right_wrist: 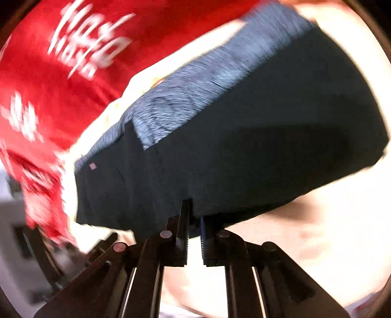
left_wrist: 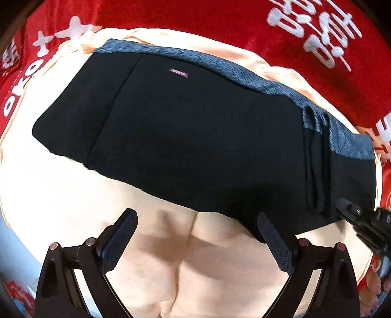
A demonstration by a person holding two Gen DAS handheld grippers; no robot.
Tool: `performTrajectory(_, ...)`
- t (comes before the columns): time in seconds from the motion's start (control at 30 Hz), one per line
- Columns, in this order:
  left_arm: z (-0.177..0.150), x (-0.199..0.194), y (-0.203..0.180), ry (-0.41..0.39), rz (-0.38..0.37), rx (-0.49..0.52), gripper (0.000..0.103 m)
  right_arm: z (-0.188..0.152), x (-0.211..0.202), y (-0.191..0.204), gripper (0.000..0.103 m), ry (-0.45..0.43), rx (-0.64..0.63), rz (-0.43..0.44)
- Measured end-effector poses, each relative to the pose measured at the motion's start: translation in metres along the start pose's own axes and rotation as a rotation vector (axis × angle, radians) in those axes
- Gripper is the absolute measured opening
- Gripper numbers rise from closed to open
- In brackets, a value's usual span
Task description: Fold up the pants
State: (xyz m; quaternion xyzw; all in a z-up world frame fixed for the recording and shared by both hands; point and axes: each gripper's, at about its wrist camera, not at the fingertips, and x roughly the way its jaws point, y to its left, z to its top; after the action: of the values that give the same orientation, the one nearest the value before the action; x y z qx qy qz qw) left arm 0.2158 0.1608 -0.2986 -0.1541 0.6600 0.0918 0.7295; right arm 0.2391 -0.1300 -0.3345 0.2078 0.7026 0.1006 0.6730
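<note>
Right gripper (right_wrist: 194,230) seemingly pinches the folded black pants (left_wrist: 185,137) at their hem. Left gripper (left_wrist: 198,234) gapes empty; grab alongside, lift evenly

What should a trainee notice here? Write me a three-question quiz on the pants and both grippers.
1. True or false: the left gripper is open and holds nothing.
2. What does the right gripper pinch? A) the red cloth B) the near edge of the pants C) the cream sheet
3. Fill in: the pants lie on a ____ sheet, with a red cloth beyond it.

Key: 1 true; 2 B; 3 cream.
</note>
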Motion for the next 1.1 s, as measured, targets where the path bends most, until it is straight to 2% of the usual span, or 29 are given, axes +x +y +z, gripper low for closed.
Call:
performTrajectory(0.1, 0.002, -0.002, 0.007, -0.008, 0.005, -0.015, 0.099, -0.003, -0.014, 0.019, 0.024, -0.014, -0.132, -0.104)
performTrajectory(0.17, 0.003, -0.002, 0.011, -0.009, 0.007, -0.024, 0.099, -0.007, -0.021, 0.032, 0.03, -0.018, -0.205, -0.141)
performTrajectory(0.23, 0.004, -0.002, 0.016, -0.011, 0.008, -0.034, 0.099, -0.014, -0.025, 0.048, 0.041, -0.03, -0.302, -0.189)
performTrajectory(0.43, 0.002, -0.002, 0.039, -0.017, 0.012, -0.053, 0.099, -0.02, -0.024, 0.087, 0.043, -0.095, -0.498, -0.321)
performTrajectory(0.6, 0.007, 0.007, 0.053, -0.023, 0.01, -0.073, 0.099, 0.001, -0.01, 0.093, 0.046, -0.125, -0.484, -0.365)
performTrajectory(0.7, 0.008, 0.01, 0.07, -0.025, 0.009, -0.084, 0.099, 0.007, 0.016, 0.096, 0.051, -0.075, -0.483, -0.376)
performTrajectory(0.8, 0.008, 0.014, 0.08, -0.026, 0.014, -0.096, 0.099, -0.001, 0.04, 0.088, 0.056, 0.004, -0.44, -0.39)
performTrajectory(0.87, 0.007, 0.018, 0.089, -0.025, 0.019, -0.102, 0.099, -0.014, 0.041, 0.089, 0.06, -0.027, -0.469, -0.413)
performTrajectory(1.0, 0.009, 0.024, 0.107, -0.023, 0.023, -0.117, 0.099, -0.026, 0.046, 0.096, 0.064, -0.026, -0.553, -0.467)
performTrajectory(1.1, 0.011, 0.028, 0.121, -0.027, 0.014, -0.143, 0.099, -0.025, 0.047, 0.095, 0.065, -0.021, -0.556, -0.466)
